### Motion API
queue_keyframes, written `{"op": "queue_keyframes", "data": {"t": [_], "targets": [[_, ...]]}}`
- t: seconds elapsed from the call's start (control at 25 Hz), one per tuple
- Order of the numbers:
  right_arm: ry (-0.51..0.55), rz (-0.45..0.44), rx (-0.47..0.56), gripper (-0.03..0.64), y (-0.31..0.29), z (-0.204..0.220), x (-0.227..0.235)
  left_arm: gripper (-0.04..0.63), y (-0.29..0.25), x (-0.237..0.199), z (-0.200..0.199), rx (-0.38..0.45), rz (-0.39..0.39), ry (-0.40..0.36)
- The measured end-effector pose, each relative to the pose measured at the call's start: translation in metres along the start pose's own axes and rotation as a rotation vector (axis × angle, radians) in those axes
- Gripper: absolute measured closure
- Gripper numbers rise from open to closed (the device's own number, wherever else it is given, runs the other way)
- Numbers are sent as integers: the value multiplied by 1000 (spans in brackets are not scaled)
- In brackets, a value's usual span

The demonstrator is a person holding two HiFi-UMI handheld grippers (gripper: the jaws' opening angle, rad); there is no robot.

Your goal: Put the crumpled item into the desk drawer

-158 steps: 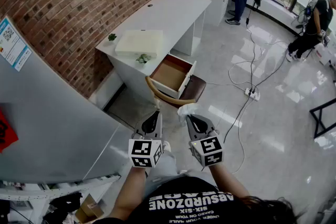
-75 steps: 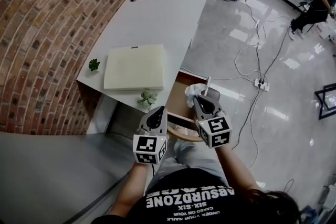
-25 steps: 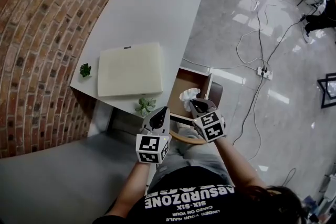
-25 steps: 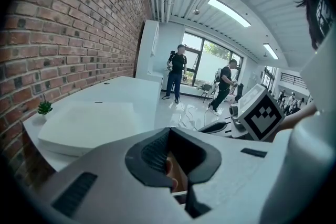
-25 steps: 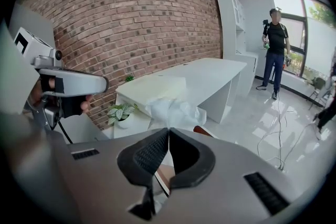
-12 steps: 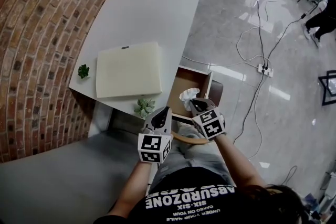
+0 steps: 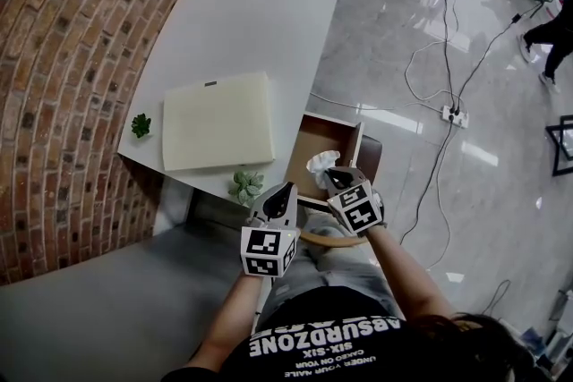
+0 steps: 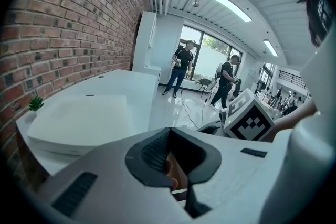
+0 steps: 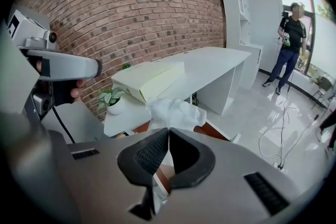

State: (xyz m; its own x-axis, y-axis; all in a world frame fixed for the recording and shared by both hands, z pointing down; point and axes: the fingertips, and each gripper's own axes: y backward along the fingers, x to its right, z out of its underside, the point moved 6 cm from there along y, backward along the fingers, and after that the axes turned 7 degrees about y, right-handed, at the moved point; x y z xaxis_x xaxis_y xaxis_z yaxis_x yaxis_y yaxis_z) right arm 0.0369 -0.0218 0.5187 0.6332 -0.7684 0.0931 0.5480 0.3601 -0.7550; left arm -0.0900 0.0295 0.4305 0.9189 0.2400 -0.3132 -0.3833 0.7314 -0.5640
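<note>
A crumpled white paper (image 7: 320, 165) hangs over the open wooden drawer (image 7: 312, 148) of the white desk (image 7: 260, 9). My right gripper (image 7: 333, 178) is shut on the crumpled paper (image 9: 173, 111), which sticks out past the jaw tips in the right gripper view. Beside it on the left, near the desk's front corner, my left gripper (image 7: 280, 194) is shut with nothing in it; in the left gripper view (image 8: 169, 131) its jaws meet.
A cream flat box (image 7: 218, 120) lies on the desk, with a small potted plant (image 7: 243, 185) at the front corner and another plant (image 7: 141, 124) by the brick wall. A wooden chair back (image 7: 338, 237) curves below the drawer. Cables and a power strip (image 7: 456, 115) lie on the floor.
Over six seconds I came from across the room up to the desk, carrying the paper. In the last second the right gripper edged slightly over the drawer.
</note>
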Motion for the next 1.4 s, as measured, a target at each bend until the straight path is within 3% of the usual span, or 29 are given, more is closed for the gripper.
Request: {"op": "queue_keyframes", "data": {"t": [0.88,1.4], "targets": [[43,-33,-75,615,-40,19,10,591,-19,0,19,-67,28,13],[170,-57,-124,615,-62,23,13,591,-29,-3,34,-116,37,5]]}}
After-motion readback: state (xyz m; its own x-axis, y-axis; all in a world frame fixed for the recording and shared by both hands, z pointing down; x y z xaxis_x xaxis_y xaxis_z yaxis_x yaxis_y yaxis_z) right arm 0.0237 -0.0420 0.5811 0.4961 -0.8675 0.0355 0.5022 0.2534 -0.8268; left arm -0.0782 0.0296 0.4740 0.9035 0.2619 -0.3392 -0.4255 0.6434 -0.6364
